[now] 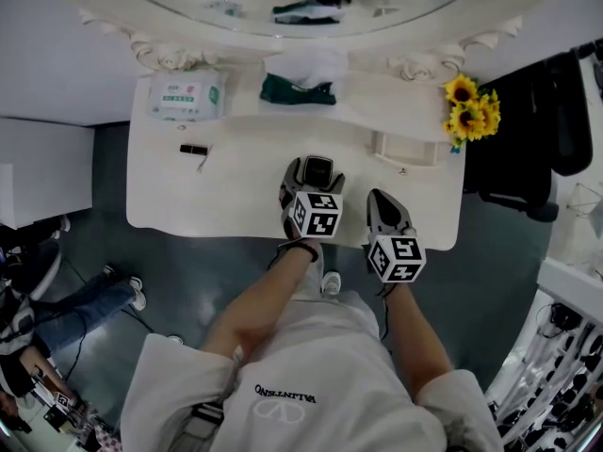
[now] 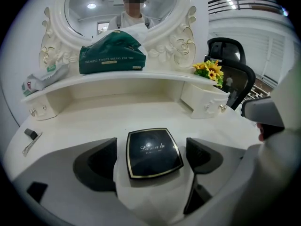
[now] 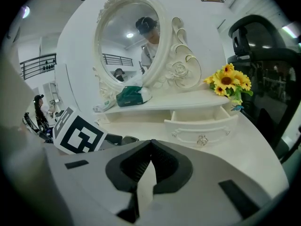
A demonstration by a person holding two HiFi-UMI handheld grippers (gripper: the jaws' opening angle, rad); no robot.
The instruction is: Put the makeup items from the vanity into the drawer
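The black makeup case [image 2: 153, 153] is lying flat on the white worktop [image 1: 217, 196], near the front edge. The left tool [image 2: 151, 147] is sitting around it with its two sides apart, one on each side of the case, and neither one is touching it. So I think the grabbing step is just starting. Next, the left tool needs to squeeze the case and carry it to the right, to the little drawer [image 3: 207, 128], which is standing open.

The right tool [image 3: 150, 147] is waiting just beside the left one, with its two sides pressed together and nothing in them.

A small black thing [image 1: 193, 150] is lying at the far left of the worktop. On the shelf, a green tissue box [image 2: 110, 58] is sitting under the big mirror [image 2: 94, 22], and yellow flowers [image 1: 471, 106] are standing on the right. A black chair [image 2: 230, 69] is waiting beside the worktop.
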